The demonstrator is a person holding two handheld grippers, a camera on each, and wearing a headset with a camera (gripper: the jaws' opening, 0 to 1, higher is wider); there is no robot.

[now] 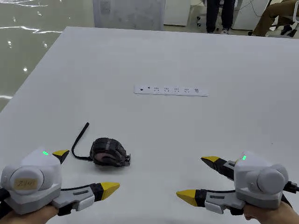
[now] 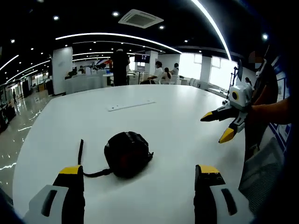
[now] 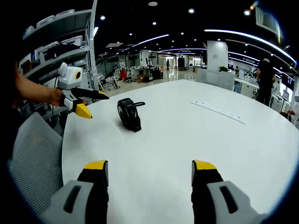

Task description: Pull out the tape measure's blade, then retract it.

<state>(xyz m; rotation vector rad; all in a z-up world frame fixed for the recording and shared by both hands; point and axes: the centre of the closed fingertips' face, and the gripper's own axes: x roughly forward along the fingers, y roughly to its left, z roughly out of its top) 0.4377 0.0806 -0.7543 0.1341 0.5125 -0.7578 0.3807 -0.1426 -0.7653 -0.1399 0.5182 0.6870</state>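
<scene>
While the left tool (image 1: 86, 170) and right tool (image 1: 197, 177) stand released, left should clamp the tape (image 1: 109, 152) firmly — right then pulls straight out.

Pale grey rounded plastic left gripper (image 1: 86, 170): a small green light (image 1: 45, 152) is glowing on top, and a yellowish label (image 1: 25, 184) is sitting on its round end cap. Pale grey rounded plastic right gripper (image 1: 196, 177): a matching green light (image 1: 243, 157) is glowing. Both are wearing black jaws with yellow tips.
</scene>
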